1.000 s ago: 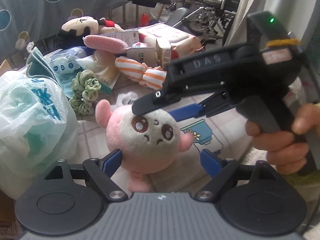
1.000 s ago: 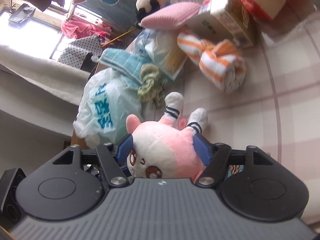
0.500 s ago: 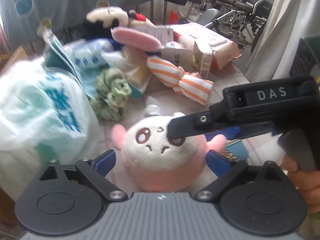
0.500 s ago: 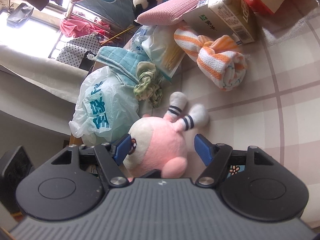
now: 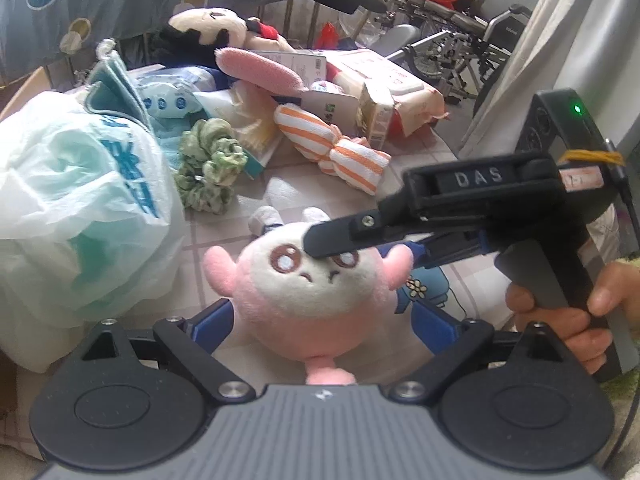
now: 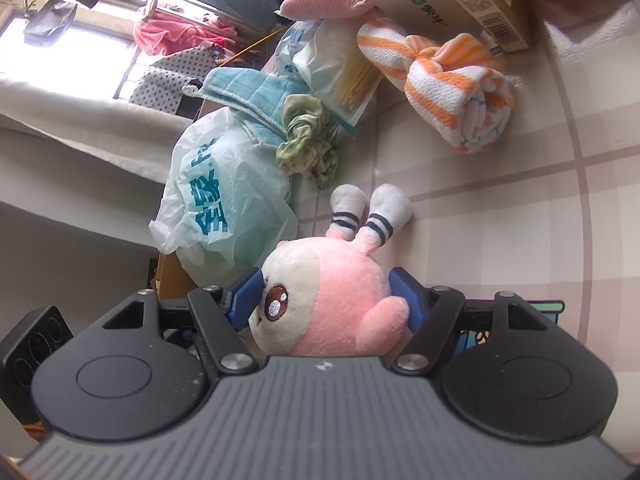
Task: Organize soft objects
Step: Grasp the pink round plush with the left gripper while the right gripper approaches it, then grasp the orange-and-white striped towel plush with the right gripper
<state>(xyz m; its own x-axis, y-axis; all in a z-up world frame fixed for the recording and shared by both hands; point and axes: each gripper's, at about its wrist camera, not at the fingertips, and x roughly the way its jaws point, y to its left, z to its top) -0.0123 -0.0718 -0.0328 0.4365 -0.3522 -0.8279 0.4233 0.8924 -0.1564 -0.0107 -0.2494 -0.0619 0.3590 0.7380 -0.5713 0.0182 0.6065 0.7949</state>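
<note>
A pink and white plush toy [image 5: 316, 296] with brown eyes lies on the tiled tablecloth. My right gripper [image 6: 326, 300] is shut on the plush toy [image 6: 332, 300], its blue pads pressing the head from both sides; the toy's striped feet point away. In the left wrist view the right gripper [image 5: 400, 240] reaches in from the right over the toy's face. My left gripper [image 5: 320, 320] is open, its blue fingers [image 5: 214, 320] on either side of the toy without squeezing it.
A white and teal plastic bag [image 5: 68, 208] sits left. A green scrunchie [image 5: 208, 164], an orange striped towel roll [image 5: 336, 148], a pink plush ear [image 5: 260, 70], a black and white plush [image 5: 208, 32] and cardboard boxes [image 5: 376, 108] crowd the back.
My right gripper has closed on the plush toy's head after being open around it. The left gripper has moved in closer, with the toy between its fingers.
</note>
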